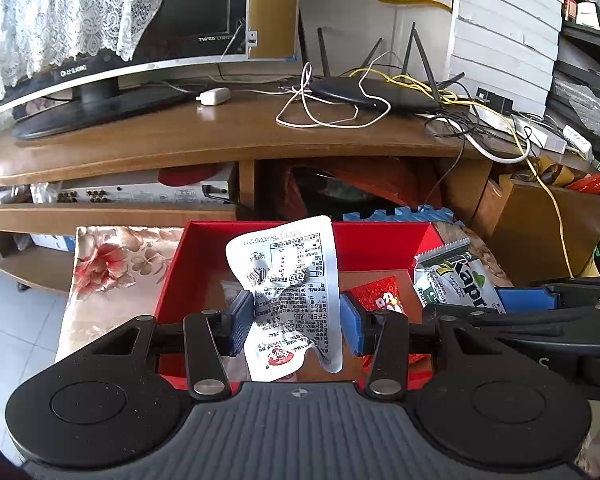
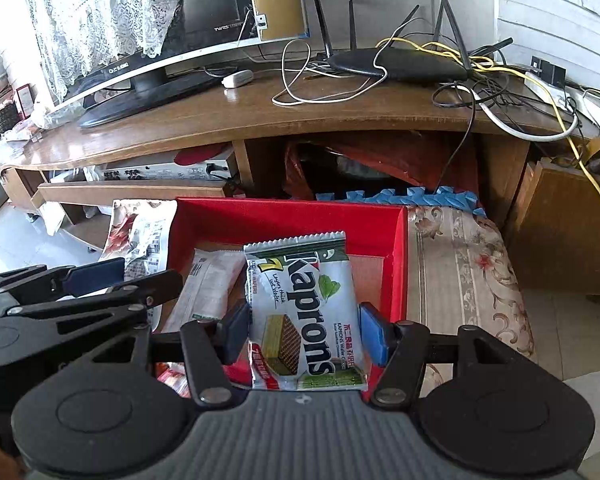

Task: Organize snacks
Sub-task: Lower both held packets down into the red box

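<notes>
Left gripper (image 1: 296,320) fingers pinch my silver snack packet (image 1: 290,280) over the red box (image 1: 260,236) | right gripper (image 2: 302,330) fingers clamp the Kaprons wafer pack (image 2: 304,308) between them, above that box

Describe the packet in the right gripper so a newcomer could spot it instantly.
Find the red box on the floral cloth below the TV stand. Over it, the right gripper pinches the Kaprons wafer packet: white with a dark green top and bold lettering, unlike the plain pale packet lying inside.
</notes>
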The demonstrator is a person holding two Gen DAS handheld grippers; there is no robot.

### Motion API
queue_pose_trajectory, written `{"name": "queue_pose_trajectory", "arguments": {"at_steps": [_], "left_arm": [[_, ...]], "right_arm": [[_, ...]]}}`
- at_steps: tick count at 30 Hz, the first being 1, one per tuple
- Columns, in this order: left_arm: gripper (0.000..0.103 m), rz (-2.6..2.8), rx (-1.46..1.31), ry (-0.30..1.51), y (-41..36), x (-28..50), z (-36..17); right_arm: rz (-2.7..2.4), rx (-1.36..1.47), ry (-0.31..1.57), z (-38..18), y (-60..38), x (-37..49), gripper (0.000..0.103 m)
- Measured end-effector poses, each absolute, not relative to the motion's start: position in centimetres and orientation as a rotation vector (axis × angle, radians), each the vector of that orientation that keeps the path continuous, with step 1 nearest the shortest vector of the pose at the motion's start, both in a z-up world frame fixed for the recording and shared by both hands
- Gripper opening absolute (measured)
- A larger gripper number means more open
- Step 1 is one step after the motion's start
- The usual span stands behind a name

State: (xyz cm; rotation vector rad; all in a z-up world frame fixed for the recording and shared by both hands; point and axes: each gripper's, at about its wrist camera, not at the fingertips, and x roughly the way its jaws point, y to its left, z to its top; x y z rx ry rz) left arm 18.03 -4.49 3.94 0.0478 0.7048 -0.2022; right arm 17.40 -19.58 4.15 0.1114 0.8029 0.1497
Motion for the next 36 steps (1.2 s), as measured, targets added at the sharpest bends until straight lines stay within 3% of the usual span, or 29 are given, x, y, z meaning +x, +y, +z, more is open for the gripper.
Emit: {"name": "queue_pose_trajectory", "arguments": {"at_steps": [36], "left_arm": [[0.053, -0.141, 0.081, 0.757, -5.3, 22.6, 1.4]], "right_arm": [[0.112, 0.075, 0.842, 1.6, -19.1, 22.6, 0.064]]}}
